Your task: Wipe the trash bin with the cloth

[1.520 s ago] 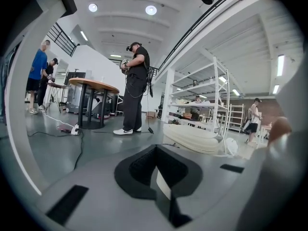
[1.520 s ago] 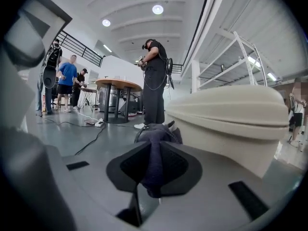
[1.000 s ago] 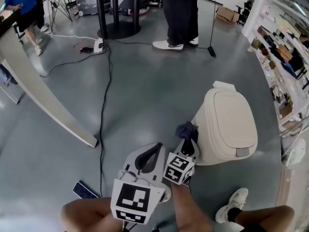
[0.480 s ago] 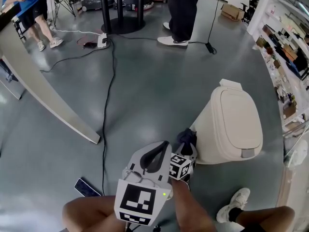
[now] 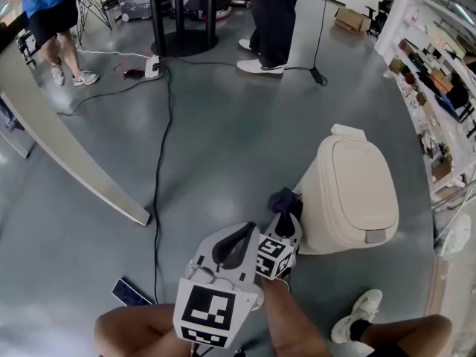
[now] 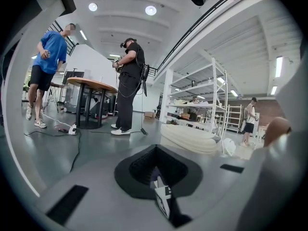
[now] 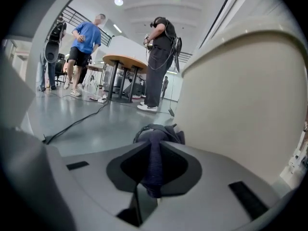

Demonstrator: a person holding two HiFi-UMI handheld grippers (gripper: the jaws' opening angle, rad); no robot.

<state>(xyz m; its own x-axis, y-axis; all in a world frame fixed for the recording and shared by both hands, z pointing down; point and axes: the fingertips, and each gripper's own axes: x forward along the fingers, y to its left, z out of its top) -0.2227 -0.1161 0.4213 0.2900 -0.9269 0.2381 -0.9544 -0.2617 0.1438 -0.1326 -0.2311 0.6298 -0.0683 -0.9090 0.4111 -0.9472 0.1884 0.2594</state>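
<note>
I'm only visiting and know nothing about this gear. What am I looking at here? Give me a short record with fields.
setting: grey floor, black cable lying across it
trash bin: cream, upright, lid down
cloth: dark blue, bunched, at the bin's side wall
right gripper: shut on the cloth
left gripper: shut, nothing in it, close beside the right one
contact: cloth looks pressed to the bin, not certain

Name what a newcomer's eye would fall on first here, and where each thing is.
The cream trash bin stands, lid shut, on the grey floor at right. At its left side the right tool pinches a dark blue cloth. The left tool, shut on nothing, hangs just beside it at lower centre.
</note>
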